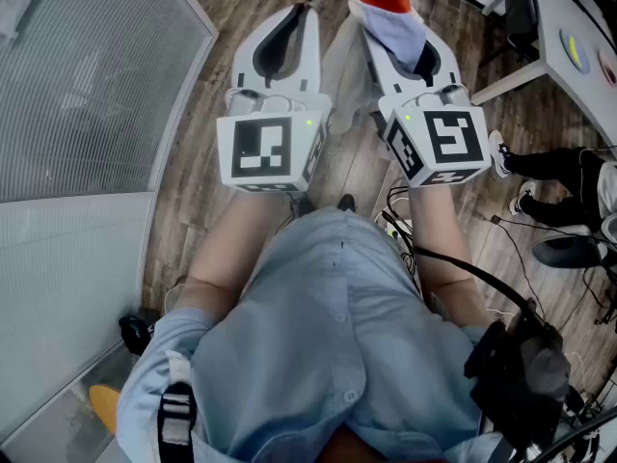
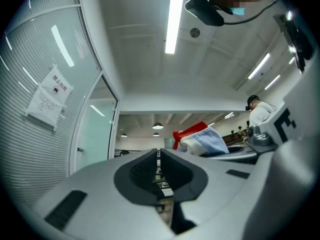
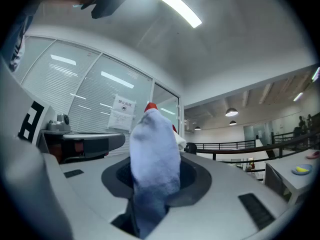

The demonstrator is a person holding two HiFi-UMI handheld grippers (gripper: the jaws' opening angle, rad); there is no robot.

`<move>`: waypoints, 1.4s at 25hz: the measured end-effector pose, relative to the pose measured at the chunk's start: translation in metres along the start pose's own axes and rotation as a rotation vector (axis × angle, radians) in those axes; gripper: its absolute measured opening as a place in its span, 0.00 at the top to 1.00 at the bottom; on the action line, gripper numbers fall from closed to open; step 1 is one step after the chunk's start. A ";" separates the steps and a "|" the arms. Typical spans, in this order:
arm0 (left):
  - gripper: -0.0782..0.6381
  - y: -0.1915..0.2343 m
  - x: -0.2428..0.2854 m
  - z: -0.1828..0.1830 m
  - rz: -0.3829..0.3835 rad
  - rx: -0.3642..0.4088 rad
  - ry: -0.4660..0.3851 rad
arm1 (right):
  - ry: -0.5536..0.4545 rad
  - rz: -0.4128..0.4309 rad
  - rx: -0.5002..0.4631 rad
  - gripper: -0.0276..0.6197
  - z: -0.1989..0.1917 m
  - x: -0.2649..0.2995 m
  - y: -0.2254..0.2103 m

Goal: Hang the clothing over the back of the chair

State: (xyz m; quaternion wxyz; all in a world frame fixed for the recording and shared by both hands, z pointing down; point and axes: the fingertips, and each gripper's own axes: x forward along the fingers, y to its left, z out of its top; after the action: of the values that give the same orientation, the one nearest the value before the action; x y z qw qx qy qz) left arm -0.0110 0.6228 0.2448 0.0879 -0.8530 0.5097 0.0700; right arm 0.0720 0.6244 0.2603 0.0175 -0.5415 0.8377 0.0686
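A small garment in pale blue and white with a red end [image 1: 386, 3] sticks up from my right gripper [image 1: 400, 37], which is shut on it. In the right gripper view the cloth [image 3: 155, 154] fills the gap between the jaws of the right gripper [image 3: 157, 181] and stands up above them. My left gripper [image 1: 287, 17] is held beside it at about the same height, shut with nothing between its jaws. Its pads nearly touch in the left gripper view [image 2: 159, 164], where the garment [image 2: 202, 139] shows to the right. Both grippers point forward, roughly level. No chair back shows.
A glass partition with blinds [image 1: 87, 85] runs along the left, with a paper notice [image 2: 50, 96] on it. A white desk [image 1: 569, 37] stands at upper right. Another person's legs and shoes [image 1: 549, 167] are to the right. Cables [image 1: 400, 222] lie on the wooden floor.
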 end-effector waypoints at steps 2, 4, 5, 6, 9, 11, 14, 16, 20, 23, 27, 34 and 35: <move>0.85 -0.001 0.000 -0.002 0.001 -0.003 -0.001 | -0.002 -0.001 -0.003 0.75 -0.002 -0.001 -0.001; 0.85 -0.004 0.001 -0.003 0.001 -0.003 -0.003 | -0.003 0.000 -0.003 0.75 -0.004 -0.002 -0.003; 0.85 -0.005 0.002 -0.004 0.001 -0.001 -0.003 | -0.003 0.001 -0.003 0.75 -0.005 -0.002 -0.005; 0.85 -0.008 0.004 -0.005 0.001 -0.001 -0.003 | -0.004 0.003 -0.004 0.75 -0.006 -0.003 -0.008; 0.85 -0.022 0.016 -0.005 0.004 0.005 -0.010 | -0.018 0.010 -0.012 0.75 -0.004 -0.005 -0.025; 0.85 -0.034 0.025 -0.005 0.022 0.008 -0.008 | -0.028 0.010 -0.016 0.75 -0.003 -0.008 -0.041; 0.85 -0.045 0.028 -0.016 0.048 0.001 0.034 | -0.013 0.009 0.007 0.75 -0.014 -0.014 -0.055; 0.85 -0.046 0.029 -0.019 0.043 -0.004 0.041 | -0.003 0.021 0.016 0.75 -0.018 -0.012 -0.056; 0.85 -0.046 0.038 -0.025 0.038 -0.004 0.043 | -0.010 0.049 0.021 0.75 -0.018 0.000 -0.061; 0.85 -0.042 0.046 -0.031 0.044 0.009 0.055 | -0.004 0.062 0.026 0.75 -0.022 0.008 -0.066; 0.85 -0.032 0.069 -0.035 0.050 0.005 0.050 | 0.012 0.068 0.036 0.75 -0.028 0.029 -0.079; 0.85 0.015 0.130 -0.061 0.023 0.000 0.041 | 0.026 0.062 0.038 0.75 -0.042 0.101 -0.099; 0.85 0.023 0.141 -0.062 0.022 -0.001 0.041 | 0.019 0.059 0.035 0.75 -0.041 0.113 -0.103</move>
State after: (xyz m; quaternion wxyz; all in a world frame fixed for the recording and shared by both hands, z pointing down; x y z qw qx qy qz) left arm 0.0369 0.4775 0.2744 0.0763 -0.8485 0.5209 0.0535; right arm 0.1205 0.4747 0.2796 0.0169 -0.5166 0.8546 0.0493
